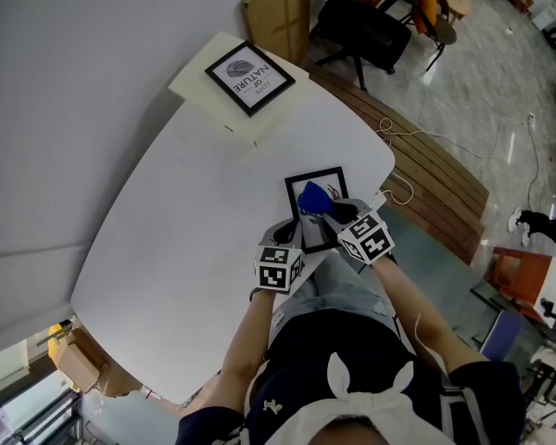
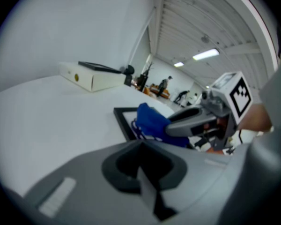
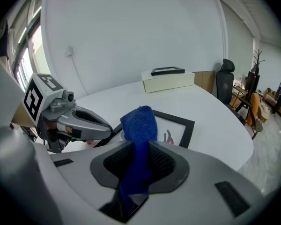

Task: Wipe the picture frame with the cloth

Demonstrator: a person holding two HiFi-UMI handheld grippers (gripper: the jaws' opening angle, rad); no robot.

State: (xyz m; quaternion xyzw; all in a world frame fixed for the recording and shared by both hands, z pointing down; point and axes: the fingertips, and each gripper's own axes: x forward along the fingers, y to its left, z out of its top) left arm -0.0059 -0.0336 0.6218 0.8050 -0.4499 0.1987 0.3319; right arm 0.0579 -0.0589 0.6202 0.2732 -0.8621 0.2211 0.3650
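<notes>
Cloth (image 1: 310, 196) overlaps picture frame (image 1: 326, 180); another frame (image 1: 249, 77) tops box (image 1: 204, 91) farther back

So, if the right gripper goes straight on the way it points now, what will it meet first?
Probably the picture frame lying flat just ahead on the table; the blue cloth it grips would touch first. Depth is unclear.

looked like an open-plan office/lab: big white table (image 1: 195, 221) vs a plain wall, black office chair (image 1: 366, 26), cardboard (image 1: 283, 12) leaning behind, polished floor (image 1: 500, 109), strip lights (image 2: 206, 55) overhead, ppl (image 2: 165, 84) at desks far back.
</notes>
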